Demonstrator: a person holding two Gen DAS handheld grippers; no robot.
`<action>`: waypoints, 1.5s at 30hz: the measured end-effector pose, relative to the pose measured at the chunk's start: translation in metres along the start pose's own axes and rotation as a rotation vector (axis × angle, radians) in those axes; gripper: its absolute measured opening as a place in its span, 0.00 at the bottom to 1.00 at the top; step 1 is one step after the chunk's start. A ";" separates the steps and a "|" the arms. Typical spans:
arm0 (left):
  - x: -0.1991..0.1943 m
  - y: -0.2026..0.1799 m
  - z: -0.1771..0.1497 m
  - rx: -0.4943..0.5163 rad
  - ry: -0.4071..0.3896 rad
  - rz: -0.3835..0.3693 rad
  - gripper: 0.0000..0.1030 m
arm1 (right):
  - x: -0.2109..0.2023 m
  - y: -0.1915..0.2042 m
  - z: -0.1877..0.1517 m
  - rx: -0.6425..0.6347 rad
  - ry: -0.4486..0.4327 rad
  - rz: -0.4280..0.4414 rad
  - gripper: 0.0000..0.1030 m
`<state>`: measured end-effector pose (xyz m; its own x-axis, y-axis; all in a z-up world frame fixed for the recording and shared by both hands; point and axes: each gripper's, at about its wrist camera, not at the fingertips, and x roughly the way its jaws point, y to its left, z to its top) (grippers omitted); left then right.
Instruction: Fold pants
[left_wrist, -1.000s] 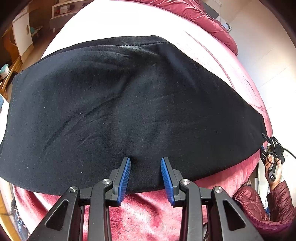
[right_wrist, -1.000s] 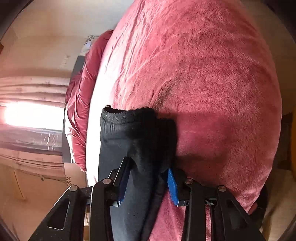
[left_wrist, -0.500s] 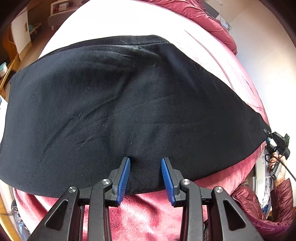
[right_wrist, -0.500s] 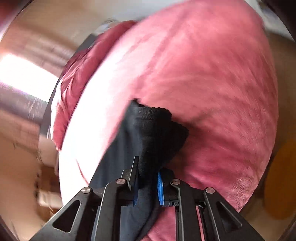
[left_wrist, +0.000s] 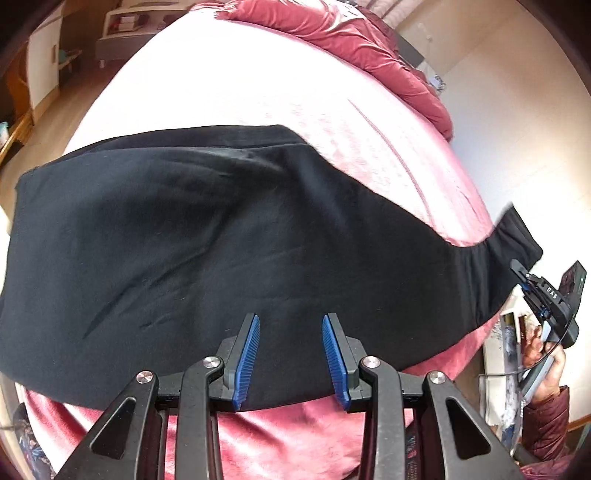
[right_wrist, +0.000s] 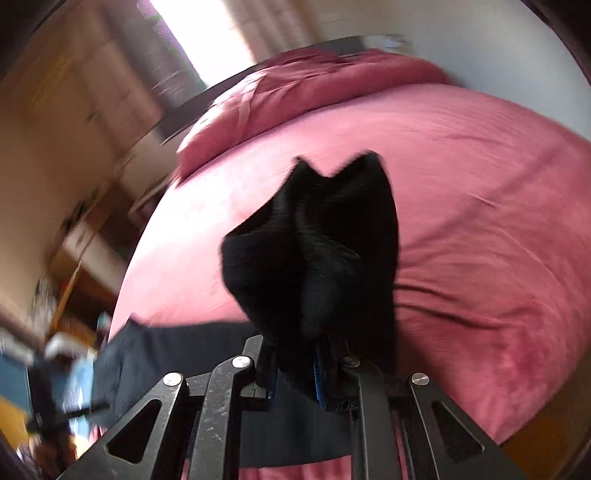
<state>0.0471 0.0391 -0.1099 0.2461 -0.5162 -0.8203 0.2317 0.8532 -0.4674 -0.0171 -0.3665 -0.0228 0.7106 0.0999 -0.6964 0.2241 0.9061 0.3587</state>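
**Q:** Which step is in hand?

**A:** The lengthwise fold, by the look of it. Nearest the right wrist camera, the right gripper (right_wrist: 301, 363) is clamped on a bunched end of the black pants (left_wrist: 207, 258) — the ribbed edge suggests cuff or waistband, which one cannot be told. That end is lifted clear of the red blanket (right_wrist: 480, 206).

**Q:** And the left gripper?

**A:** The left gripper (left_wrist: 290, 356) has its jaws apart with nothing pinched. It sits over the near hem; contact cannot be judged.

**Q:** How do the pants lie?

**A:** Spread flat on the blanket, long axis running across the left wrist view, left to right. The right-hand end rises off the bed towards the right gripper and the person's hand (left_wrist: 543, 350).

**Q:** What does the next move call for?

**A:** Probably carrying the raised end over to the far-left end and laying it down square — edges matched, no twist. Beyond the pants, a red duvet (left_wrist: 351, 40) lies heaped at the head of the bed.
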 end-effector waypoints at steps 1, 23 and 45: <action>0.000 -0.002 0.003 0.001 0.003 -0.004 0.35 | 0.002 0.010 -0.006 -0.020 0.018 0.016 0.16; 0.040 -0.020 0.033 -0.208 0.118 -0.315 0.50 | 0.103 0.156 -0.098 -0.404 0.349 0.168 0.50; 0.088 -0.077 0.041 -0.109 0.234 -0.284 0.16 | 0.007 -0.005 -0.111 0.006 0.338 -0.104 0.52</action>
<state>0.0897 -0.0745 -0.1323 -0.0380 -0.7128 -0.7003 0.1549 0.6881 -0.7088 -0.0869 -0.3252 -0.0985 0.4227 0.1383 -0.8957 0.2887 0.9163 0.2777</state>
